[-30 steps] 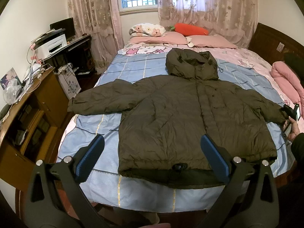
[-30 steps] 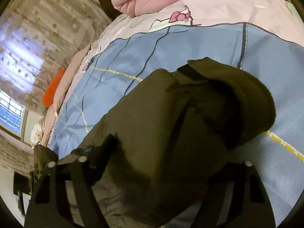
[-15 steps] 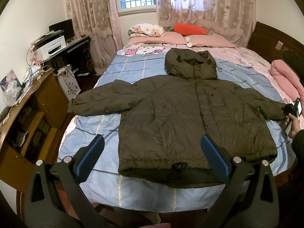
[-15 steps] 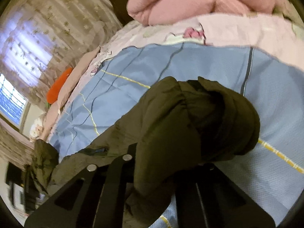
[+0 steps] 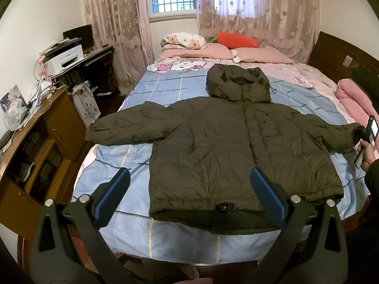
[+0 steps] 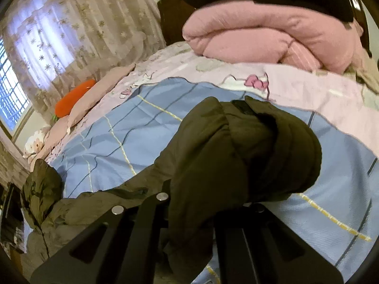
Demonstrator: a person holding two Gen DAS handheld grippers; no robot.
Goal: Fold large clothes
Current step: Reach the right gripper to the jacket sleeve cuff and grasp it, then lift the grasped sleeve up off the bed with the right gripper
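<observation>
We can read no words, numbers or brand names anywhere. The sheet (image 5: 180,67) at the far end of the bed carries cartoon cat prints, but no lettering that we can make out. A small pale sticker (image 5: 348,60) sits on the headboard (image 5: 336,49) at far right; its marks are too small for us to read. The printer (image 5: 64,59) on the counter (image 5: 94,54) at far left shows no legible badge. The lit screen (image 5: 373,129) at the right edge is too washed out to read.
</observation>
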